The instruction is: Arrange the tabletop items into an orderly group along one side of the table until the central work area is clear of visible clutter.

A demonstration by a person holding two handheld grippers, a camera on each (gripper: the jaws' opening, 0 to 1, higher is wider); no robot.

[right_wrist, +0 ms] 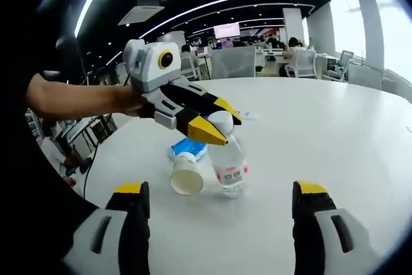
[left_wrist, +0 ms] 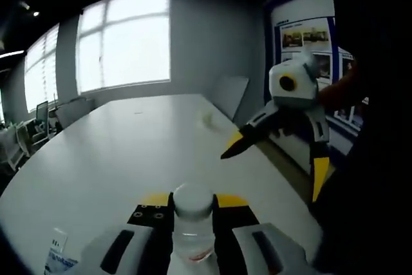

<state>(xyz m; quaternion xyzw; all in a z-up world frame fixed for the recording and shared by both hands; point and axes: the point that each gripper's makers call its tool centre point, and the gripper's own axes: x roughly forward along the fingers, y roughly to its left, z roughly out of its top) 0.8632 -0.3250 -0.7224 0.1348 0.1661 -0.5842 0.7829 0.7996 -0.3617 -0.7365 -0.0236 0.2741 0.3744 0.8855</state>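
A clear plastic bottle (left_wrist: 192, 239) with a white cap stands on the white table (left_wrist: 122, 152), and my left gripper (left_wrist: 193, 201) is shut on its neck. From the right gripper view, that left gripper (right_wrist: 222, 120) clamps the bottle (right_wrist: 230, 162) just under the cap. A white paper cup (right_wrist: 187, 173) lies on its side left of the bottle, touching or nearly touching it. A blue and white packet (right_wrist: 190, 148) lies behind the cup. My right gripper (right_wrist: 220, 192) is open, near the table edge in front of the bottle and cup, holding nothing. It also hangs open at the right (left_wrist: 273, 172).
The blue and white packet (left_wrist: 56, 256) lies at the lower left. The table's far end (right_wrist: 335, 114) is bare white surface. A poster board (left_wrist: 309, 43) stands beyond the table's right edge. Chairs (right_wrist: 302, 62) line the far side. A person's forearm (right_wrist: 77, 100) reaches in from the left.
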